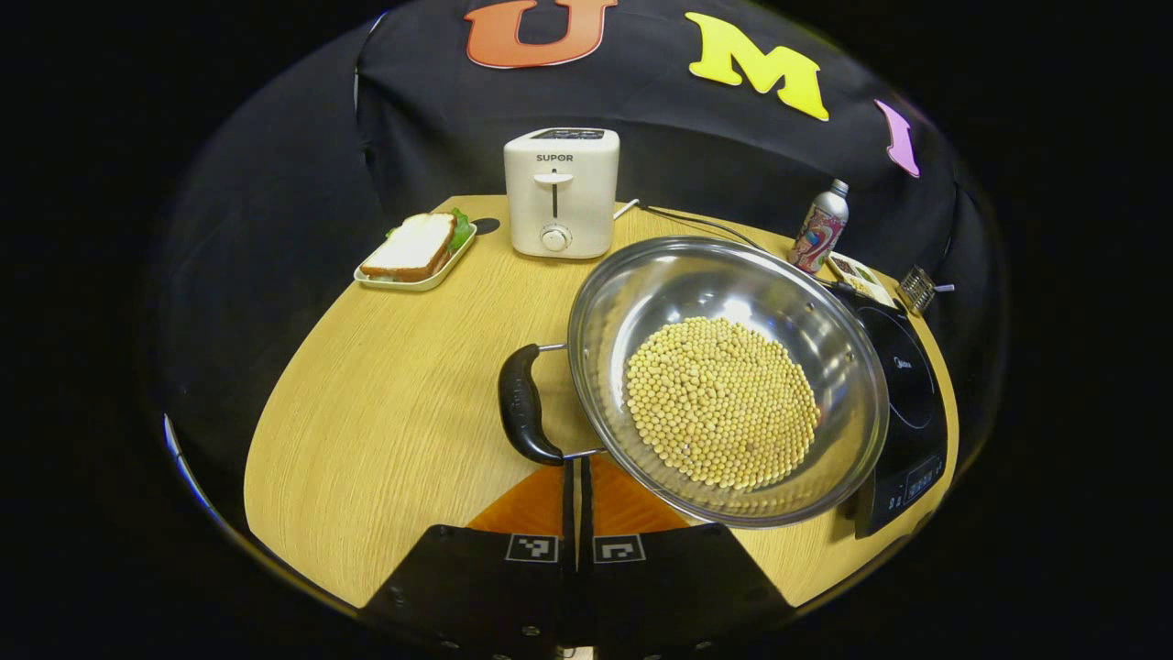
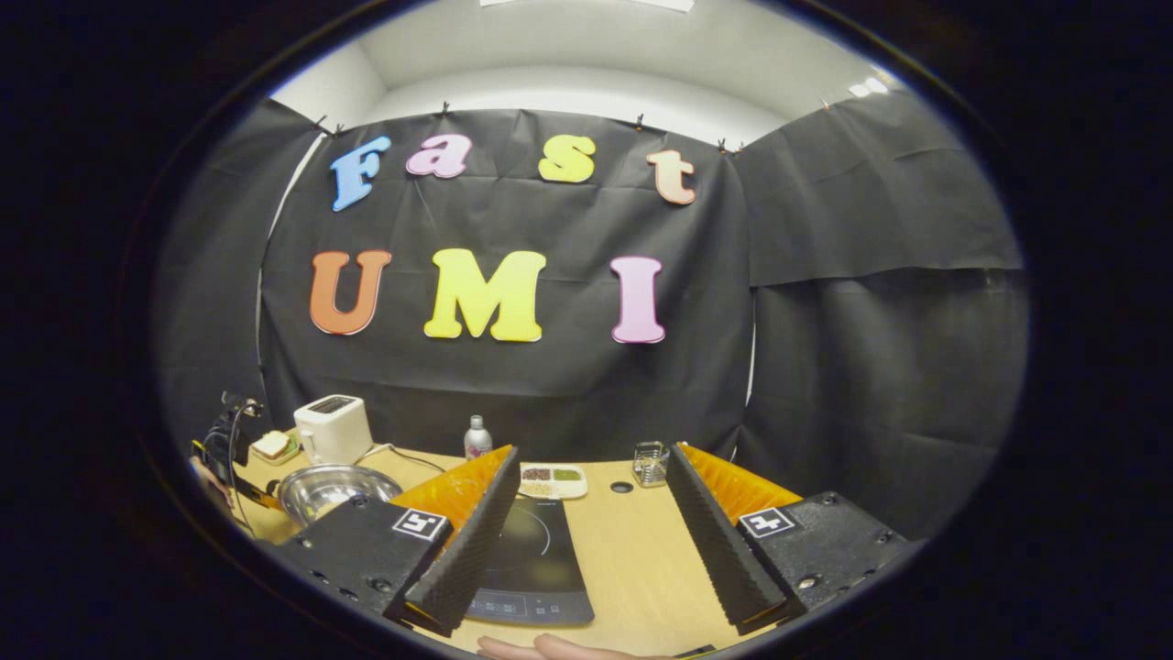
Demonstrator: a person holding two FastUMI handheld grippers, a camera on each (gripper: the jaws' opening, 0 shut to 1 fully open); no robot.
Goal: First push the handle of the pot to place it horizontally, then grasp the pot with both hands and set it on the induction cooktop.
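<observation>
The round wooden table (image 1: 385, 412) takes the lower half of the left gripper view and is the biggest thing there. On it, right of the middle of the frame, stands the steel pot (image 1: 825, 321), wide and shallow, with a layer of yellow soybeans (image 1: 721, 401) in its bottom. Its black handle (image 1: 522, 403) points to the left of the frame, just above the tips of the left gripper (image 1: 577, 472). The right edge of the pot lies over the black induction cooktop (image 1: 907, 385), which sits at the right rim of the table, so the pot is partly above it but not centred on it.

The left gripper comes up from the bottom middle of the frame; its two fingers are pressed together, with nothing between them, and the tips reach the wire of the handle.

In the right gripper view, the right gripper (image 2: 586, 522) fills the bottom, and its jaws stand wide apart and hold nothing. Between them I see the cooktop (image 2: 536, 550) and bare table (image 2: 632, 559). The pot (image 2: 334, 490) is at the lower left of this frame.

Smaller things: a white toaster (image 1: 561, 192) in the upper middle of the left gripper view, a sandwich on a small tray (image 1: 417, 249) to its left, and a metal bottle (image 1: 820, 227) at the upper right.
</observation>
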